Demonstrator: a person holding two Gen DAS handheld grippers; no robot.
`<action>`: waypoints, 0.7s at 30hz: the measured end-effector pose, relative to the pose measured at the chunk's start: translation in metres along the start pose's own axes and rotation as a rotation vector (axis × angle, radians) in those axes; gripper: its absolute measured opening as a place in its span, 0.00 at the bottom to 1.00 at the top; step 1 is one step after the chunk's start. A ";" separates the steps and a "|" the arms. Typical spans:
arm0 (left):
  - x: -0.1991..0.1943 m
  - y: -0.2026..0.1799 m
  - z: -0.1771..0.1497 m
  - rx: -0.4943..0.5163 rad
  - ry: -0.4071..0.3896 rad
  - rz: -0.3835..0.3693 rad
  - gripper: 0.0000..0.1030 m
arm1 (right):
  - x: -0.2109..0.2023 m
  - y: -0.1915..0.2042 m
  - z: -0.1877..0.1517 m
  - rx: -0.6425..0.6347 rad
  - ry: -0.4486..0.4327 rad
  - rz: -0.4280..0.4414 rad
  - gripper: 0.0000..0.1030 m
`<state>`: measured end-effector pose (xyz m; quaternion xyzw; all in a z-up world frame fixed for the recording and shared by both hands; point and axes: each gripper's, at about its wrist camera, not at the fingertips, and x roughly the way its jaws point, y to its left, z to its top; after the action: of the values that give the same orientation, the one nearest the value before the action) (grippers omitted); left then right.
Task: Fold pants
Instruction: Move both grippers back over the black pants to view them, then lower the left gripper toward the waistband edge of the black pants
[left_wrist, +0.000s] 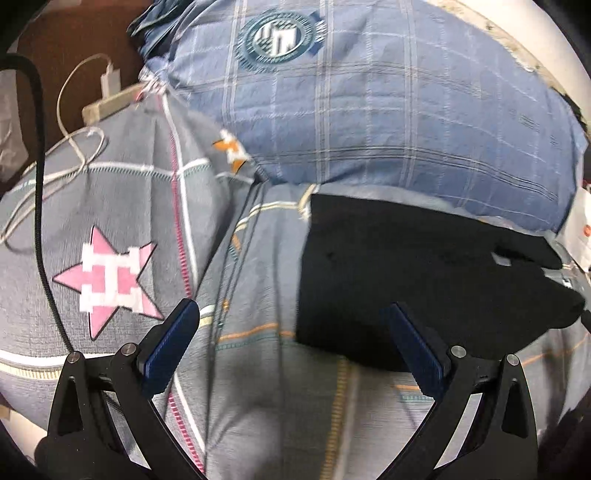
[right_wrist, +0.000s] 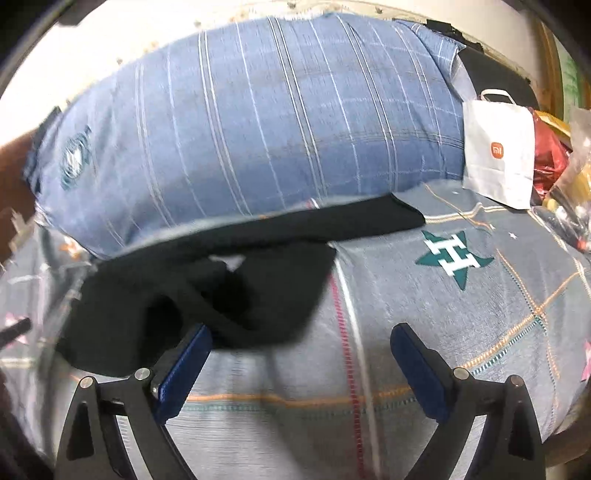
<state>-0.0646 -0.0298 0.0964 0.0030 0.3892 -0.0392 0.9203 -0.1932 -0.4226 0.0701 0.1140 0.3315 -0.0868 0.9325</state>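
Black pants (left_wrist: 406, 273) lie folded into a compact dark shape on the grey patterned bedsheet (left_wrist: 266, 406), right of centre in the left wrist view. My left gripper (left_wrist: 293, 310) is open above the sheet, its right finger over the pants' near edge and nothing between the fingers. In the right wrist view the pants (right_wrist: 207, 288) spread left of centre, a narrow part reaching right below the pillow. My right gripper (right_wrist: 301, 332) is open just in front of the pants' near edge, holding nothing.
A big blue plaid pillow (left_wrist: 369, 110) lies behind the pants. A white charger and cable (left_wrist: 81, 122) and a black cord (left_wrist: 40, 221) rest at the left. A white paper bag (right_wrist: 498, 151) and cluttered items (right_wrist: 565, 166) sit at the right bed edge.
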 end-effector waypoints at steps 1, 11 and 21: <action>-0.002 -0.004 0.000 0.006 0.002 -0.004 0.99 | -0.003 0.004 0.001 -0.008 -0.008 0.002 0.94; -0.004 -0.012 -0.012 0.000 0.035 -0.045 0.99 | -0.007 0.007 -0.002 -0.019 -0.010 0.004 0.94; 0.006 -0.014 -0.019 -0.031 0.071 -0.059 0.99 | -0.003 0.010 -0.004 -0.020 0.006 0.015 0.94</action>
<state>-0.0754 -0.0438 0.0795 -0.0214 0.4222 -0.0603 0.9043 -0.1953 -0.4121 0.0702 0.1073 0.3342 -0.0759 0.9333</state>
